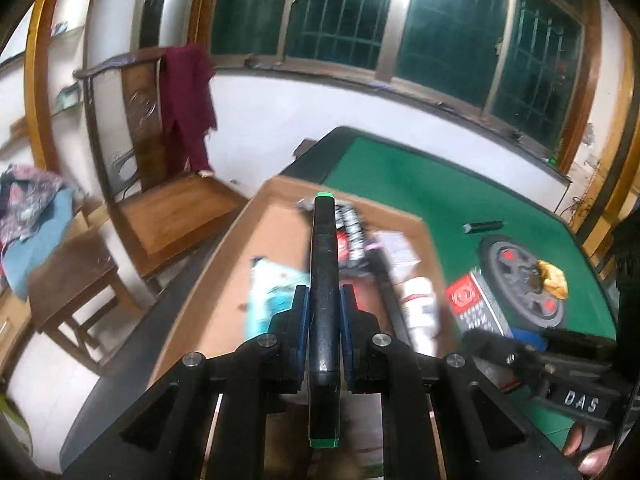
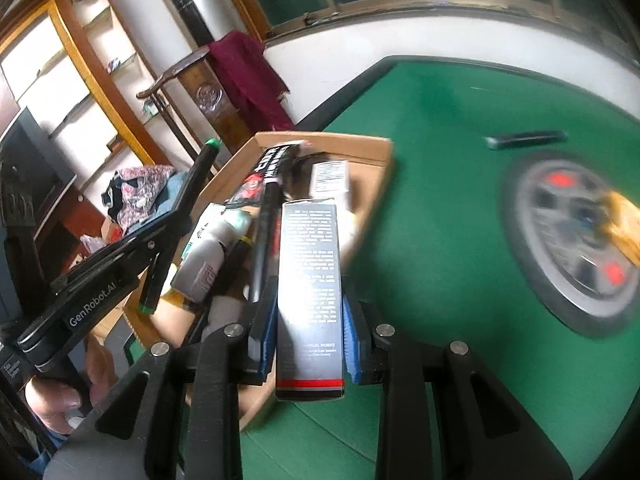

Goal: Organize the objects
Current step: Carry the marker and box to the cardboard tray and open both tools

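Note:
My left gripper (image 1: 325, 300) is shut on a long black marker with green ends (image 1: 324, 280) and holds it above the cardboard box (image 1: 224, 272); it also shows in the right wrist view (image 2: 176, 224). My right gripper (image 2: 310, 312) is shut on a black-and-grey printed carton with a red stripe (image 2: 310, 280), held over the box's right edge (image 2: 372, 216). The carton also shows in the left wrist view (image 1: 476, 304). The box holds several items: a white bottle (image 1: 418, 308), a teal packet (image 1: 272, 296), a black-red pack (image 1: 350, 236).
The box sits on a green felt table (image 2: 440, 200). A round grey tray with red spots (image 2: 576, 240) with a yellow object (image 2: 624, 220) and a dark tube (image 2: 526, 138) lie on the felt. A wooden chair (image 1: 168, 208) with a maroon cloth stands left.

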